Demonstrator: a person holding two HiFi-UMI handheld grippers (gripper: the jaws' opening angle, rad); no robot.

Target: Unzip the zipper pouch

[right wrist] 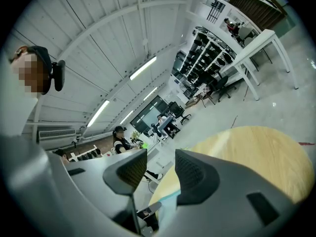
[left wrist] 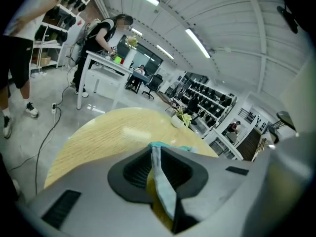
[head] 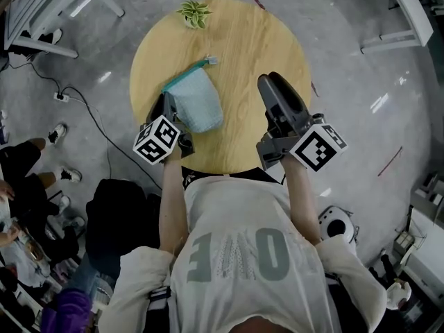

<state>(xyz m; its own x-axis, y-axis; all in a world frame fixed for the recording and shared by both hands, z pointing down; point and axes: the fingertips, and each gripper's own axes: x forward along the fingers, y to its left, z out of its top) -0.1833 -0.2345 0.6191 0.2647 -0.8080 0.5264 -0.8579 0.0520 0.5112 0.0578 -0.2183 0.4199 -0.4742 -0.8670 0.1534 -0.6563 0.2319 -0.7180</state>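
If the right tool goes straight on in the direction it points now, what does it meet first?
Nothing close, it seems: the right tool points over bare round table, and the potted plant sits left of that line. Depth is unclear.

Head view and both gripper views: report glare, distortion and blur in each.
Head view: dim, with light streaks glaring off the floor; the table is sharp. Left gripper view: fisheye curves the ceiling lights, corners dark, pouch soft. Right gripper view: fisheye-tilted, near jaws blurred.
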